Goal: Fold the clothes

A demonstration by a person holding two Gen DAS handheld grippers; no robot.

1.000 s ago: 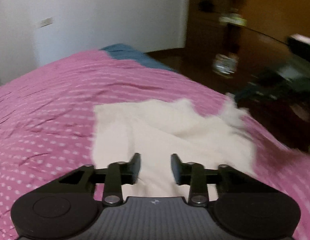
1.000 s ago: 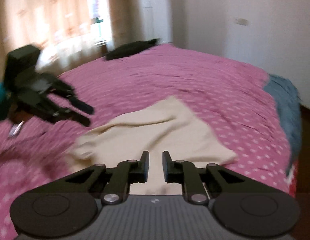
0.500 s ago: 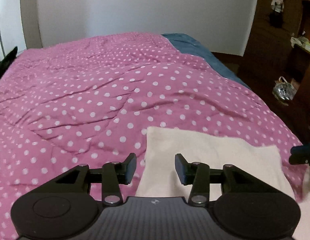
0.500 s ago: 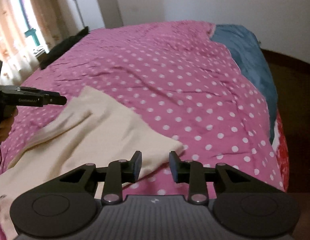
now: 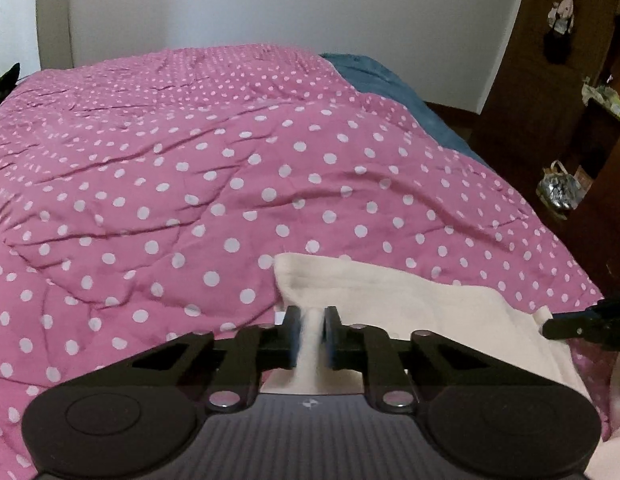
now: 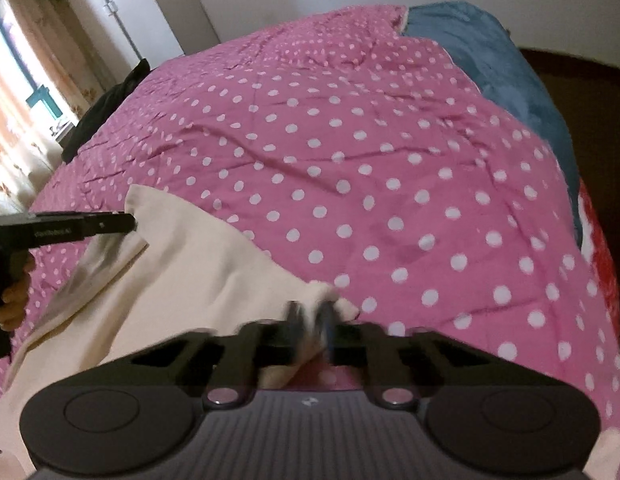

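Both grippers, apart half a second ago, have closed on the cream fleece garment (image 5: 409, 304) lying on the wide pink white-dotted quilt (image 5: 190, 184). The left gripper (image 5: 310, 336) pinches its far left corner and the right gripper (image 6: 311, 326) its far right corner. A blue blanket (image 6: 505, 64) lines the bed's right edge; the right fingertips (image 6: 296, 320) are motion-blurred.

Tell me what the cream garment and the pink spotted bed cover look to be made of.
Cream garment: soft matte knit or fleece, probably; it looks thick, slightly fuzzy at the edge, and bunches where the left gripper and right gripper pinch it. Pink spotted cover: thin woven fabric, perhaps cotton; it shows fine sharp creases, printed white dots and no sheen.
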